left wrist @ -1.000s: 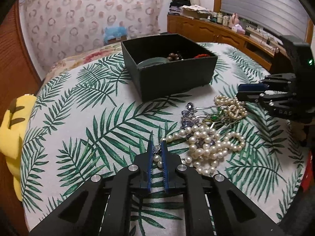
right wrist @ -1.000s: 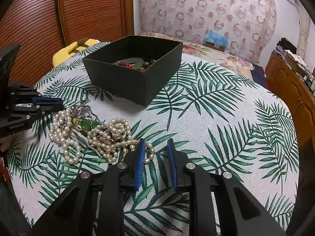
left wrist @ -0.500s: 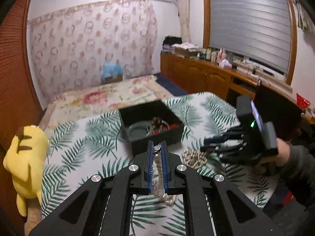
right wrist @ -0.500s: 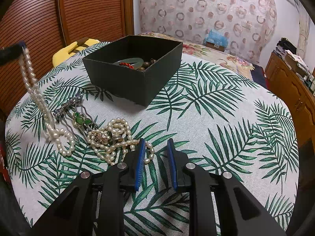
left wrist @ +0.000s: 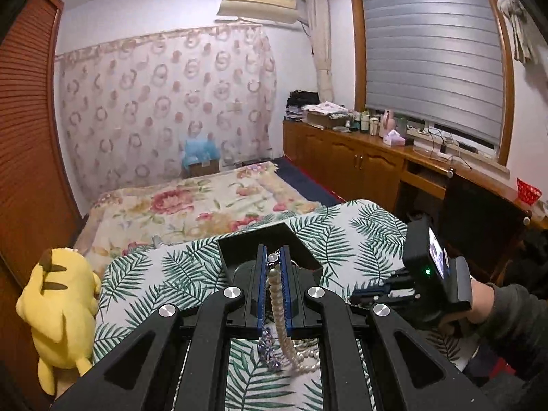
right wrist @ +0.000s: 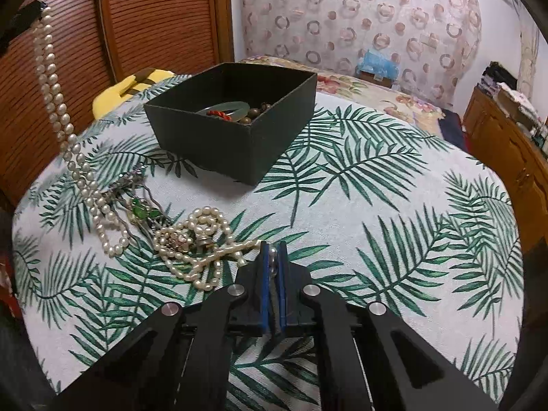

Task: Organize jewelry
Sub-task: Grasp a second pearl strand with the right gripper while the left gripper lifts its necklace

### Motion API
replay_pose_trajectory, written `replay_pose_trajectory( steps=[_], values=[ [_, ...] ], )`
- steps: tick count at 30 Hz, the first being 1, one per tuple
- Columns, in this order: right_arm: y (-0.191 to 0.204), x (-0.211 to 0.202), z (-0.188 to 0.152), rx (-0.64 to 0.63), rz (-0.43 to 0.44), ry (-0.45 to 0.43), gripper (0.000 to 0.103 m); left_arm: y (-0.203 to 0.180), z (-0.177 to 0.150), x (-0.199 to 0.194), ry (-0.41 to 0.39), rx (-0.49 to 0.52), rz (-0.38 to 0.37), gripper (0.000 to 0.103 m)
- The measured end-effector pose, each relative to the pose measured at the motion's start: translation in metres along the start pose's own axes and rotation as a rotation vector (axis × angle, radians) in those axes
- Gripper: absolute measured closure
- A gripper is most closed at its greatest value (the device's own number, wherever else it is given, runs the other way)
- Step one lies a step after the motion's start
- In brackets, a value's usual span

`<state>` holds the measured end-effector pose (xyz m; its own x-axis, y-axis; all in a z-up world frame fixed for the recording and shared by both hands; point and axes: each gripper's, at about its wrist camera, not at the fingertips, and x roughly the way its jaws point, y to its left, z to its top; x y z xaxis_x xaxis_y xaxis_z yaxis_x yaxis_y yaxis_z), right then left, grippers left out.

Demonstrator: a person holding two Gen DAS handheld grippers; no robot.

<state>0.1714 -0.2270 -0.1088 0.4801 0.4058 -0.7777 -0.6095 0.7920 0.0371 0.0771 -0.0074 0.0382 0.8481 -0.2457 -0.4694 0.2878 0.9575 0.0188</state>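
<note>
Pearl necklace [left wrist: 278, 303], a doubled strand of cream beads, hangs from the left gripper [left wrist: 273, 258], clamped at its clasp, its tail trailing onto the leaf-print surface [right wrist: 359, 205]. Only the right wrist view shows the remaining jewelry heap [right wrist: 191, 239] (pearls, a green stone) beside the dark box [right wrist: 233, 120]. The right gripper [right wrist: 273, 250] sits low at the heap, pinching a small metal piece.

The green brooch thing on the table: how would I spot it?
Start at the dark box on the leaf-print tablecloth. In front of it, to the left, lies a tangle of pearl strands. The green-stone piece sits among them, the only bright green jewel.
</note>
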Motion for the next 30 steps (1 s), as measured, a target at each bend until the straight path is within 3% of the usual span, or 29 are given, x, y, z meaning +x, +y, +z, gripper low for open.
replay_pose_trajectory(
  steps=[7, 15, 30],
  values=[
    [0.013, -0.025, 0.01, -0.036, 0.016, -0.066, 0.098, 0.009, 0.01, 0.004, -0.016, -0.006, 0.018, 0.096],
    [0.029, -0.087, 0.053, -0.1, -0.006, -0.223, 0.098, 0.006, 0.031, -0.006, -0.068, 0.007, 0.025, 0.096],
    [0.041, -0.147, 0.108, -0.159, -0.044, -0.382, 0.098, 0.002, 0.059, -0.01, -0.114, 0.013, 0.023, 0.096]
  ],
)
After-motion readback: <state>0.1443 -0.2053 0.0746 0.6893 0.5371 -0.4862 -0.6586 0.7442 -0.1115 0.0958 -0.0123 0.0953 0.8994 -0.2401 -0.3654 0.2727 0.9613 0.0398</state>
